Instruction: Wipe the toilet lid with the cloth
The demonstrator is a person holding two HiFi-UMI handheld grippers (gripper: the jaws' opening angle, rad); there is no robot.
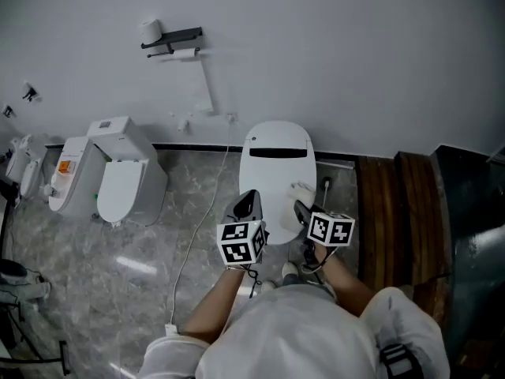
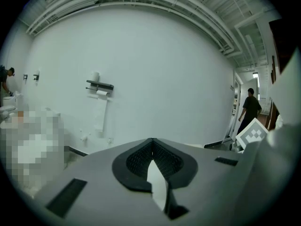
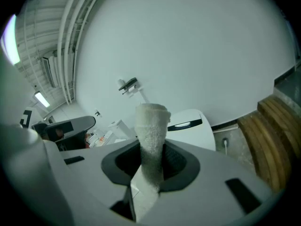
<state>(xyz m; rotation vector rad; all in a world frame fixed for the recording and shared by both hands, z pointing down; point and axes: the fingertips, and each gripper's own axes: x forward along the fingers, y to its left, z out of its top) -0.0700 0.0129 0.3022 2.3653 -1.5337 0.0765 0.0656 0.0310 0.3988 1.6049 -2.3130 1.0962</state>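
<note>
Right gripper [image 3: 151, 150]: jaws clenched on the cloth [image 3: 151, 126], a white terry wad standing out past the tips. Left gripper [image 2: 152, 149]: jaws pressed together, nothing between them. From the head view both sit over the near end of the toilet lid [image 1: 276, 172], left at its 7 o'clock, right at its 5 o'clock. The cloth seems to hang above the lid, not pressed on it (contact is hard to judge from overhead).

Step in hand, as I judge it: bring cloth to lid.
- Tip the right gripper down so the wad meets the plastic, not the jaw tips.
- Start at 12 o'clock by the dark bar [image 1: 278, 152] and draw overlapping strokes toward 6.
- Keep the grip firm and the left gripper clear of the path.

Count:
- Toilets: two. The second toilet [image 1: 118, 184] is at 9 o'clock of the first.
- Cloths: one.
- Grippers: two.
- Paper holder [image 1: 170, 42]: one, on the wall at 11 o'clock.
</note>
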